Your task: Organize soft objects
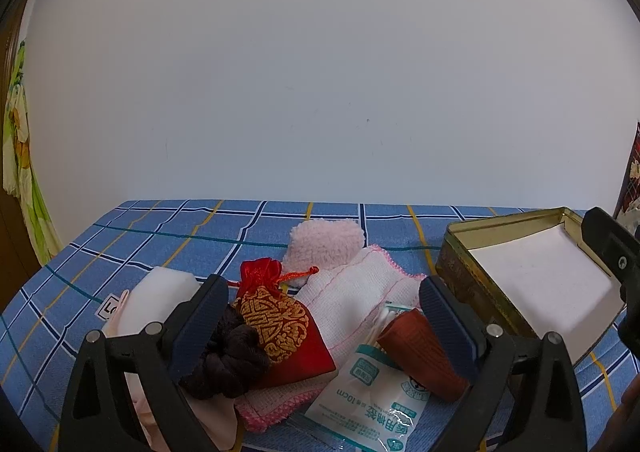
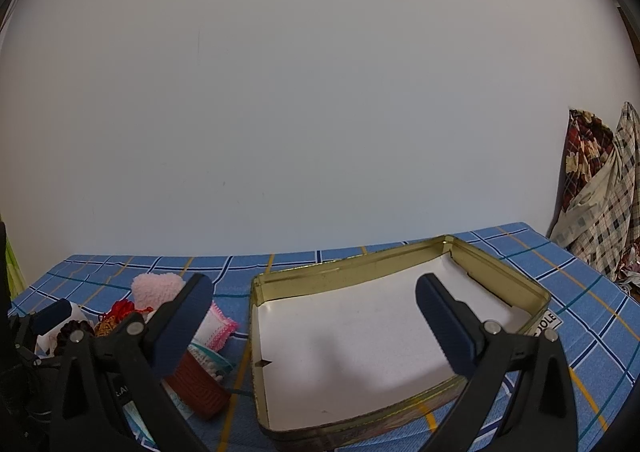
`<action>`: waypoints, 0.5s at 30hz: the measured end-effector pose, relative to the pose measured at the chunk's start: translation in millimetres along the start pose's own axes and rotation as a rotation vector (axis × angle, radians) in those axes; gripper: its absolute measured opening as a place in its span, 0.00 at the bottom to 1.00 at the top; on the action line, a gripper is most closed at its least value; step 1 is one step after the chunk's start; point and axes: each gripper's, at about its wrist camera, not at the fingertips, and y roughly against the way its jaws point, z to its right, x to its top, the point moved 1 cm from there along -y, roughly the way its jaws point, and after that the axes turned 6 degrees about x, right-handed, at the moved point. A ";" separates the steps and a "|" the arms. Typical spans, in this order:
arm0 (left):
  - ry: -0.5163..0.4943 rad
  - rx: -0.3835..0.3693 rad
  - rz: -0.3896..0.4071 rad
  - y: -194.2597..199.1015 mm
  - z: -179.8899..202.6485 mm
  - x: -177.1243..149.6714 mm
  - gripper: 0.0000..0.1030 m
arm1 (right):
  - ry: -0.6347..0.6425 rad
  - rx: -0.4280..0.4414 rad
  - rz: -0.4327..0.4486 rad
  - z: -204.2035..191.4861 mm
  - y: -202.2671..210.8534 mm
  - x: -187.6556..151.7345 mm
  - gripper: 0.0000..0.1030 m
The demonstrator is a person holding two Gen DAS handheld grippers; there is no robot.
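Blue plaid cloth (image 1: 168,228) covers the surface under your pile of soft things. Your left gripper (image 1: 320,304) hangs over that pile with jaws spread wide, gripping nothing, and its left finger hides part of the dark brown scrunchie (image 1: 232,360) and the white foam block (image 1: 160,296). A red drawstring pouch (image 1: 280,324) lies on the pink-edged white cloth (image 1: 348,296), with a fluffy pink pad (image 1: 328,244) behind. The cotton swab packet (image 1: 372,392) runs off the bottom edge. Your right gripper (image 2: 316,316), also wide open, hovers above the empty gold tin (image 2: 352,272); only "OLE" of its label shows.
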 end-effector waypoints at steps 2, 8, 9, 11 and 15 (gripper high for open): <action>0.001 0.003 -0.001 -0.1 0.2 0.3 0.95 | 0.001 0.000 0.002 0.1 0.5 -0.1 1.00; 0.000 -0.001 -0.005 -0.5 -0.5 -0.3 0.95 | 0.003 -0.002 -0.002 -0.1 0.2 -0.9 1.00; 0.001 -0.001 -0.005 -0.4 -0.4 -0.4 0.95 | 0.002 -0.001 -0.002 -0.2 0.0 -0.7 1.00; 0.000 -0.002 -0.006 -1.0 -0.6 -0.1 0.95 | 0.003 -0.002 -0.002 -0.2 -0.5 -0.6 1.00; 0.001 -0.001 -0.006 -1.1 -0.5 0.1 0.95 | 0.003 -0.002 -0.003 -0.4 -0.5 -1.1 1.00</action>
